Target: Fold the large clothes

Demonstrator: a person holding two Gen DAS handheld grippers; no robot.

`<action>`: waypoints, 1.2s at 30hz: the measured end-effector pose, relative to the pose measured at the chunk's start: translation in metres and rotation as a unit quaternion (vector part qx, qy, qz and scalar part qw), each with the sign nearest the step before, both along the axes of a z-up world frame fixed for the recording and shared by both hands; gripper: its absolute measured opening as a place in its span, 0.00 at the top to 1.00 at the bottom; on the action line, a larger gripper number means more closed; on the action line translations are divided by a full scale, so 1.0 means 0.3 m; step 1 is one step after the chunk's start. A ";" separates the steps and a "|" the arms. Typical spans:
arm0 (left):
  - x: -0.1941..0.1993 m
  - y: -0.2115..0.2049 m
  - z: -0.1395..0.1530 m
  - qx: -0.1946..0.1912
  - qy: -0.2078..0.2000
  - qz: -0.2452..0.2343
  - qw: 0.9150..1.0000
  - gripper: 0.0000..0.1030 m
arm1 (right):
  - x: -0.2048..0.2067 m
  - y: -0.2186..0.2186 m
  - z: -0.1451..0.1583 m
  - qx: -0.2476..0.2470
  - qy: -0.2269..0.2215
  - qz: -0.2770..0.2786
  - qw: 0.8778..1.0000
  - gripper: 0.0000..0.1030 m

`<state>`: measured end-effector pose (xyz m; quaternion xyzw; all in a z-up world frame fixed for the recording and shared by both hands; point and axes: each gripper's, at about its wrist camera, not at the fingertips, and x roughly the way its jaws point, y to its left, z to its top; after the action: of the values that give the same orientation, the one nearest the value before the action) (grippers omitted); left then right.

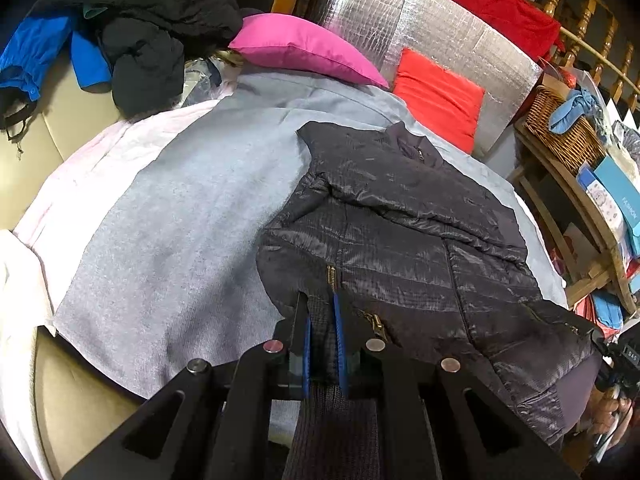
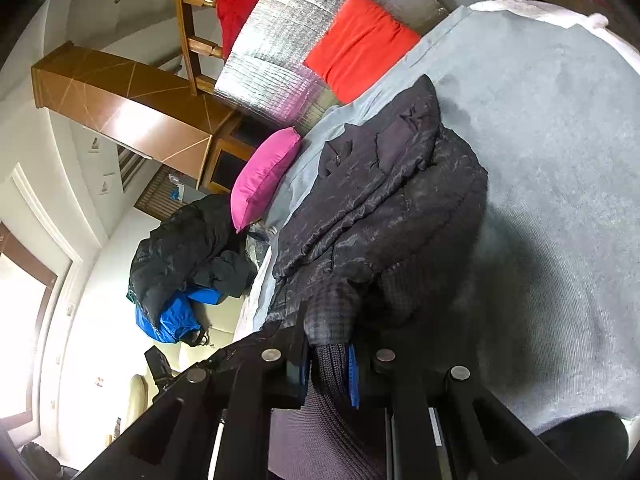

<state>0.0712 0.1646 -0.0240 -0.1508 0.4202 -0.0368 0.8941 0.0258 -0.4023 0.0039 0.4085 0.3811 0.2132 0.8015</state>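
Observation:
A dark shiny quilted jacket (image 1: 400, 232) lies on a grey blanket (image 1: 192, 208) over the bed, collar towards the pillows, one sleeve folded across its chest. My left gripper (image 1: 322, 312) is shut on the jacket's ribbed knit hem, beside the brass zipper. In the right wrist view the jacket (image 2: 384, 208) stretches away from my right gripper (image 2: 330, 354), which is shut on another part of the ribbed knit hem. The grey blanket (image 2: 552, 168) spreads to the right.
A pink pillow (image 1: 304, 48) and a red pillow (image 1: 440, 96) lean on a silver quilted headboard (image 1: 400, 28). A pile of black and blue coats (image 1: 132, 36) lies at the back left. A wicker basket (image 1: 564, 132) and wooden shelves stand on the right.

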 end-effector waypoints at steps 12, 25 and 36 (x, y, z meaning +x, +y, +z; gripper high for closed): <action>0.006 -0.007 0.013 -0.003 -0.006 -0.007 1.000 0.89 | -0.014 -0.016 -0.016 0.002 0.004 0.001 1.000 0.85; 0.012 -0.008 0.007 -0.014 0.002 -0.023 1.000 0.89 | -0.015 -0.009 -0.042 0.004 0.021 0.005 1.000 0.85; 0.237 0.017 0.153 -0.064 -0.038 -0.021 0.997 0.89 | 0.212 -0.015 0.092 0.040 -0.036 0.003 0.999 0.85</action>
<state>0.1424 0.1698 0.0218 -0.1979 0.3856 -0.0879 0.8969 0.0895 -0.4068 0.0315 0.4314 0.3441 0.2450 0.7971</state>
